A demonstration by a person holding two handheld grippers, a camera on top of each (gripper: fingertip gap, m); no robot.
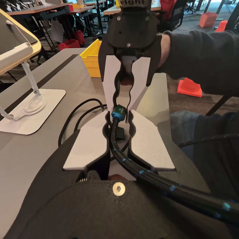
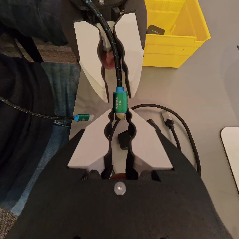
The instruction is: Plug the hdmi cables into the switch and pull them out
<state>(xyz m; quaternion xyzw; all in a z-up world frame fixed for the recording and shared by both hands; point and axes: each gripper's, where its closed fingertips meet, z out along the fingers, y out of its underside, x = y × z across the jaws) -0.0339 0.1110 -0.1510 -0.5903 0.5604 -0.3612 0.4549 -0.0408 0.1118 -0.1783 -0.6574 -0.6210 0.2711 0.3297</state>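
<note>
I count two grippers meeting tip to tip over the grey desk (image 2: 194, 90). My right gripper (image 2: 120, 113) is pinching one green HDMI plug (image 2: 120, 102) by its lower end, with the gold connector showing just between its fingertips. My left gripper (image 1: 118, 115) sits narrowed around the braided cable (image 1: 116, 139) behind that plug's blue collar; I cannot tell whether its pads actually press on the cable or plug. In the right wrist view, it appears opposite, at the far side, with the cable running up between its fingers. There are two green plugs in all: the held one, raised above the desk, and a second plug (image 2: 83, 117) lying at the near left edge of the desk, its cable trailing off over a person's lap. A small black box (image 2: 124, 141), which may be the switch, rests on the desk below the held plug, apart from it. One more plain black cable (image 2: 186, 130) loops on the desk to the right, ending in a single silver connector (image 2: 166, 115). One yellow bin (image 2: 172, 51) stands at the far right, with one dark card-like item (image 2: 156, 29) inside. One white stand base (image 1: 31, 111) sits on the left of the desk.
</note>
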